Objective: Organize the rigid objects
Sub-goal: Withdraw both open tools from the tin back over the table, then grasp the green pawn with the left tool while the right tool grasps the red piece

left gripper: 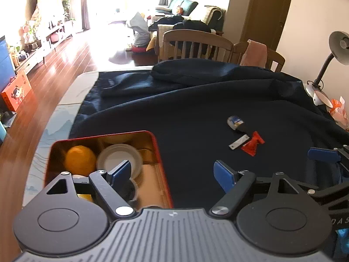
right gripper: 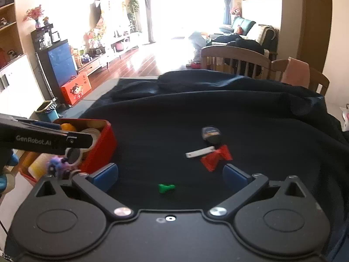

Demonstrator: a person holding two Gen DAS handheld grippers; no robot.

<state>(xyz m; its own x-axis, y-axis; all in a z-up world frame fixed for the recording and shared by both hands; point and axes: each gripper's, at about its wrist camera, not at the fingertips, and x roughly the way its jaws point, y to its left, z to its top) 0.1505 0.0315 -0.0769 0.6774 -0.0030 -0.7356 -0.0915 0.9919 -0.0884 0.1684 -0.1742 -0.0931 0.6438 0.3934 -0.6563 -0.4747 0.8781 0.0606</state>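
A red tin box (left gripper: 162, 163) sits on the dark cloth at the left. It holds an orange fruit (left gripper: 80, 159), a white round lid (left gripper: 118, 158) and other small items. My left gripper (left gripper: 172, 173) is open over the box's right edge, nothing between its fingers. Farther right lie a blue-and-white piece (left gripper: 234, 121), a white strip (left gripper: 238, 142) and a red piece (left gripper: 253, 145). My right gripper (right gripper: 171, 174) is open above the cloth. A small green piece (right gripper: 166, 188) lies under it, untouched, with the red piece (right gripper: 216, 157) just beyond its right finger.
The dark cloth (left gripper: 185, 100) covers most of the table, bunched along the far side. Two wooden chairs (left gripper: 196, 43) stand behind it. A desk lamp (left gripper: 336, 50) stands at the far right. The table's left edge (left gripper: 43, 131) drops to a wooden floor.
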